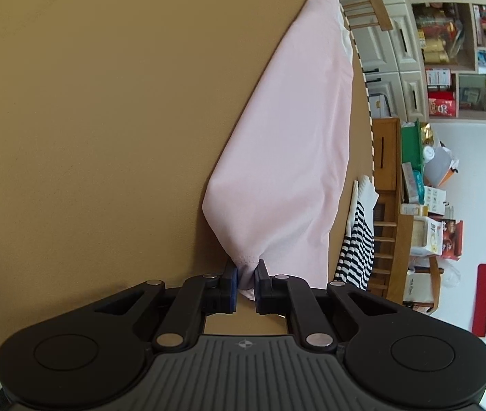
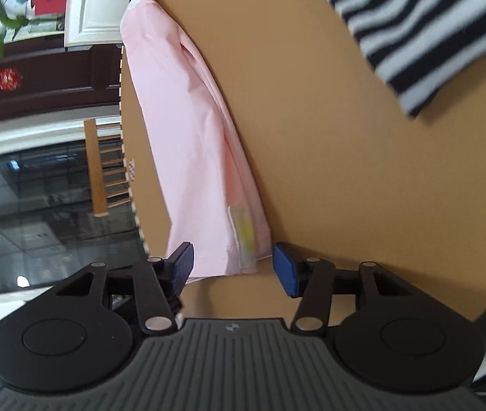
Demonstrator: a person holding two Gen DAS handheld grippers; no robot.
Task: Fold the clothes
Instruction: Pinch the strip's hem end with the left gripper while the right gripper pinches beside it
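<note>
In the left wrist view, a wide tan tabletop (image 1: 89, 120) is filling the left side of the scene. The left gripper (image 1: 246, 282) is pinching a bunched corner of the pink garment (image 1: 297, 130), its blue-padded fingers (image 1: 231, 282) drawn in narrow with the gathered cloth squeezed between them. From that pinched corner the fabric is stretching away across the table in a long tapering band toward the far edge, where a strip of white cloth is showing at its end. Just to the right of it a black-and-white striped garment (image 1: 357, 243) is lying at the table edge, and beyond that cluttered shelves (image 1: 455, 51) are lining the room.

In the right wrist view, a dark glass door (image 2: 37, 205) is taking up the left. The right gripper (image 2: 234, 269) is standing wide apart, holding nothing (its left finger (image 2: 183, 265) looks to be just touching the cloth edge, though contact is hard to confirm), while the blue pad of the other finger (image 2: 285, 269) is sitting beside the hem. The near end of the pink garment (image 2: 191, 144) is lying between the two, a pale yellowish label visible near its hem. Further right, the striped garment (image 2: 414, 27) is resting blurred on the tabletop (image 2: 311, 137), well apart from the pink one.
</note>
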